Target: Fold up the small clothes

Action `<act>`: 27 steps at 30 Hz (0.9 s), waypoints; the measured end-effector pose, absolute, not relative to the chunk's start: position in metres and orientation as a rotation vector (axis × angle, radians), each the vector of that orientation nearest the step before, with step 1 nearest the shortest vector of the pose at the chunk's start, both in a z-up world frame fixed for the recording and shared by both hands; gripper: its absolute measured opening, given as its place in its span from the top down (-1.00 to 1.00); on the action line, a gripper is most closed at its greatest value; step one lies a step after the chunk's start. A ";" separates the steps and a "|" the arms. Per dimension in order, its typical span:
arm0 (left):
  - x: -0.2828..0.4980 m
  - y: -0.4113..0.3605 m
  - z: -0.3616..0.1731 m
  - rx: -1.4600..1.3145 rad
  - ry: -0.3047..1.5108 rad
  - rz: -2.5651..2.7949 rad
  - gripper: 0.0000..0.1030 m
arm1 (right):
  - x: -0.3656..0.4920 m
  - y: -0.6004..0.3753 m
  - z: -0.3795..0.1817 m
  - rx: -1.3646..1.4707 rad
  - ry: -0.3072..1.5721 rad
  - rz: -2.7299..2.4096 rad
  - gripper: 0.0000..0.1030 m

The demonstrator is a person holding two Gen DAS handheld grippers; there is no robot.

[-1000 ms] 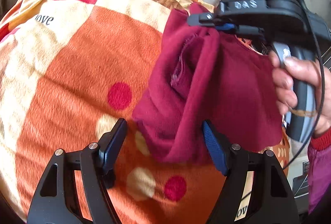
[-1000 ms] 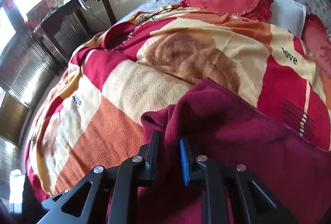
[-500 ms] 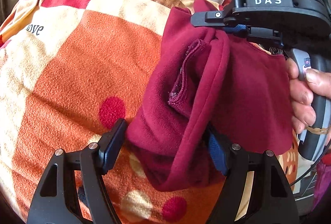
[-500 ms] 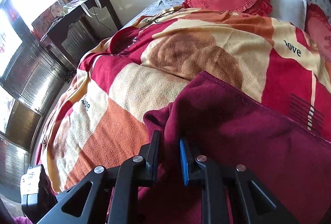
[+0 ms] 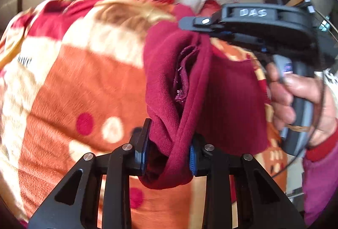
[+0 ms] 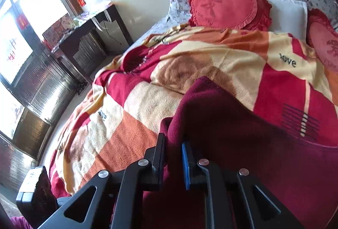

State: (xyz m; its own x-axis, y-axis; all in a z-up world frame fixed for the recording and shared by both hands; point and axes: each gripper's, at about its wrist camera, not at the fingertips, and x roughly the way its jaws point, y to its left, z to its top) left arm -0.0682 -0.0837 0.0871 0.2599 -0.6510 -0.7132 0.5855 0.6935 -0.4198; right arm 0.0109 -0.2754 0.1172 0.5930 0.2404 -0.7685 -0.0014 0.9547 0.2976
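Both claws, left claw (image 5: 169, 142) and right claw (image 6: 173, 150), clench the maroon garment (image 5: 221, 102) edge above the blanket (image 5: 74, 81).

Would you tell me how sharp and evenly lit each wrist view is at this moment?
Left wrist view: motion-blurred, smearing the blanket, while the left gripper pinching the maroon garment stays fairly crisp. Right wrist view: sharp, with blown-out windows at left, and shadow on the garment near the right gripper.

Bed (image 6: 147, 36) w/ orange-red blanket (image 6: 211, 72), 2 heart cushions (image 6: 224, 2), white pillow (image 6: 289, 11)
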 end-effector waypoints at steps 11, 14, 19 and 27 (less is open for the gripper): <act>-0.132 -0.204 0.136 0.103 0.905 -1.074 0.46 | -0.080 -0.393 0.166 0.394 0.788 0.008 0.75; -0.147 -0.241 0.122 0.180 0.927 -1.104 0.46 | -0.104 -0.427 0.157 0.438 0.787 -0.046 0.75; -0.161 -0.287 0.089 0.257 0.990 -1.111 0.46 | -0.140 -0.485 0.119 0.544 0.812 -0.132 0.88; -0.177 -0.282 0.103 0.266 0.997 -1.157 0.35 | -0.185 -0.506 0.110 0.653 0.713 -0.127 0.32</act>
